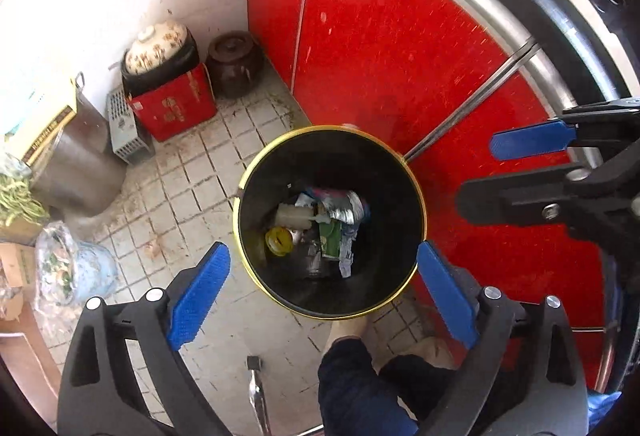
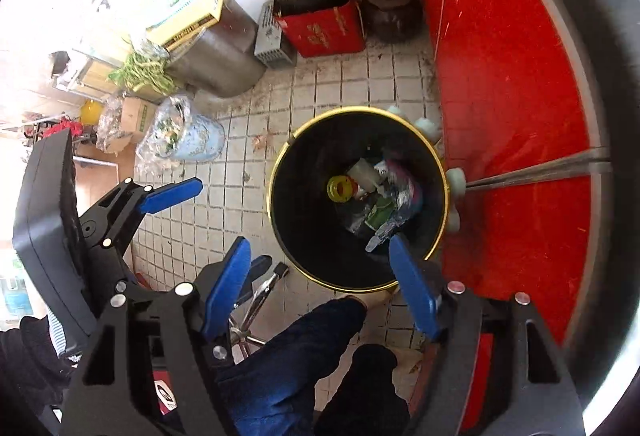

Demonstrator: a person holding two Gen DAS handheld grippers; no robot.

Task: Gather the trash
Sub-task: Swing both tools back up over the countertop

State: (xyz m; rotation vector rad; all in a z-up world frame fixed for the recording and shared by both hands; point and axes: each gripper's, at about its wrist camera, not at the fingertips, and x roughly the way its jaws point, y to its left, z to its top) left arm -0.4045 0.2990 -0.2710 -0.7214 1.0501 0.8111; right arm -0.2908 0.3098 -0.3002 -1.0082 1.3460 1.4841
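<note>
Where the round black bin with the gold rim (image 1: 332,220) stands on the grimy white-tiled floor (image 1: 192,172) against the red cabinet doors (image 1: 384,48), it holds a heap of trash: a yellow ring-shaped cap (image 1: 279,241), a pale plastic bottle (image 1: 294,217), a green carton (image 1: 330,241) and crumpled silver foil wrappers (image 1: 347,211). The left gripper (image 1: 322,290) hangs above the bin with blue-padded fingers spread wide and empty. The right gripper (image 2: 322,286) is likewise splayed, holding nothing, its right finger (image 2: 412,286) over the bin's near rim.
</note>
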